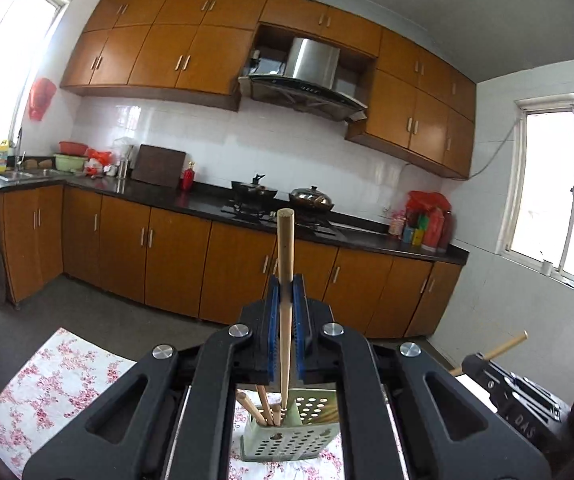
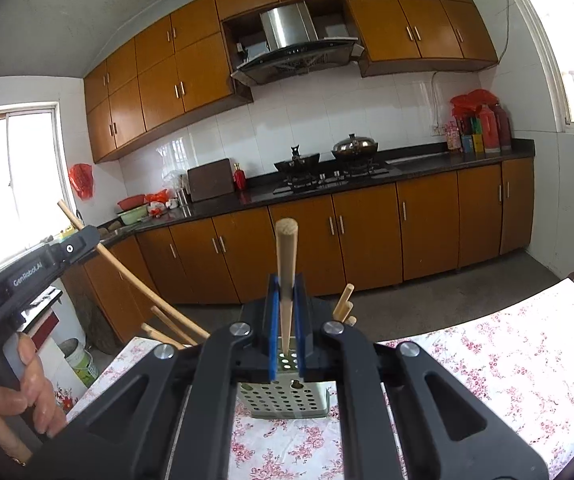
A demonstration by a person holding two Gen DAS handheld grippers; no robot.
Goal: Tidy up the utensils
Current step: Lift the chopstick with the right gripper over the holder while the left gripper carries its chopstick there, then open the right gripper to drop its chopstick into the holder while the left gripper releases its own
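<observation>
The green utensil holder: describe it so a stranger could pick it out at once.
Start at the floral tablecloth covering the table nearest the cameras. On it stands the green utensil holder, a pale green plastic box. Unlike anything nearby, its walls are punched with round holes and wooden chopsticks stand inside it.

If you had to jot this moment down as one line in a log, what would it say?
left gripper: shut on chopstick, tip over holder | right gripper: shut on second chopstick | holder on flowered cloth
</observation>
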